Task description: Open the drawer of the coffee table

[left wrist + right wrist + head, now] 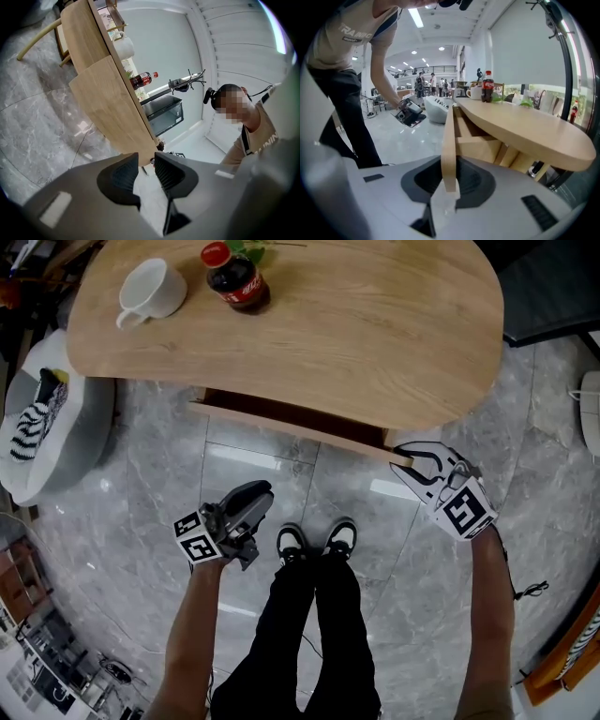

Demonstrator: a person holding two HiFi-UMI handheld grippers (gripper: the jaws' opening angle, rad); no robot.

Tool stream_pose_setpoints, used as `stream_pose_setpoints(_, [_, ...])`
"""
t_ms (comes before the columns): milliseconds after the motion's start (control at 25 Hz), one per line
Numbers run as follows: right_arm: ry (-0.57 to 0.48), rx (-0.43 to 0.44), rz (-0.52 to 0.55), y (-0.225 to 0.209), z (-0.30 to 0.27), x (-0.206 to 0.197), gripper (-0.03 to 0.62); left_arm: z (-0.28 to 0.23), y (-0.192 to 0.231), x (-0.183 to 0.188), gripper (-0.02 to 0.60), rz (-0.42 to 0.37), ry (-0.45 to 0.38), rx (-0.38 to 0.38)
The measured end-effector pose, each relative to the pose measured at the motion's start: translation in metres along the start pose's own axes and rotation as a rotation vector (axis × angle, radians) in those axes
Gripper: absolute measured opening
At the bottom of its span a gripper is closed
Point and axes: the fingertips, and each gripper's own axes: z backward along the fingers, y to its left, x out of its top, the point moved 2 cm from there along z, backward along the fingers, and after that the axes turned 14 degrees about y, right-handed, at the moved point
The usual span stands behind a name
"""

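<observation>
The wooden coffee table (375, 334) has its drawer front (291, 421) pulled a little way out from under the top, with a dark gap behind it. My right gripper (410, 468) is at the drawer's right end. In the right gripper view the thin wooden front panel (449, 136) stands edge-on between the dark pads (473, 180), which close on both of its faces. My left gripper (251, 500) hangs over the floor in front of the table, apart from it. Its jaws (146, 172) are open with nothing between them.
A white cup (152, 289) and a cola bottle (236, 277) stand on the tabletop's far left. A grey round seat (70, 432) holding a striped item sits left of the table. The person's shoes (317, 542) rest on the marble floor (309, 493) before the drawer.
</observation>
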Motion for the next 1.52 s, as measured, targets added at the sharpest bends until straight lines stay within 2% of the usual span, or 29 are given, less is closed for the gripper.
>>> stream_pose_setpoints(120, [-0.015, -0.005, 0.038, 0.000, -0.003, 0.002, 0.069, -0.003, 0.000, 0.007, 0.092, -0.005, -0.015, 0.014])
stream_pose_setpoints(240, [-0.007, 0.023, 0.058, 0.002, -0.005, 0.002, 0.069, -0.002, 0.006, 0.013, 0.092, -0.005, 0.004, 0.041])
stream_pose_setpoints(360, [0.001, 0.045, 0.051, 0.000, -0.003, 0.002, 0.069, 0.024, 0.026, 0.040, 0.092, -0.018, -0.040, 0.121])
stream_pose_setpoints(480, [-0.010, 0.040, 0.044, 0.001, -0.001, 0.004, 0.067, 0.057, 0.044, 0.078, 0.092, -0.070, -0.076, 0.232])
stream_pose_setpoints(640, [-0.041, 0.091, 0.036, 0.026, 0.001, 0.005, 0.067, 0.085, 0.049, 0.111, 0.092, -0.119, -0.093, 0.294])
stream_pose_setpoints(800, [-0.044, 0.098, 0.017, 0.046, -0.001, 0.006, 0.067, 0.098, 0.044, 0.107, 0.092, -0.105, -0.112, 0.281])
stream_pose_setpoints(1120, [-0.030, 0.050, -0.033, 0.046, 0.000, 0.006, 0.067, 0.089, 0.025, 0.067, 0.092, -0.074, -0.081, 0.220])
stream_pose_setpoints(1520, [-0.056, 0.023, -0.089, 0.047, 0.001, 0.006, 0.067, 0.072, 0.009, 0.040, 0.092, -0.071, -0.052, 0.150])
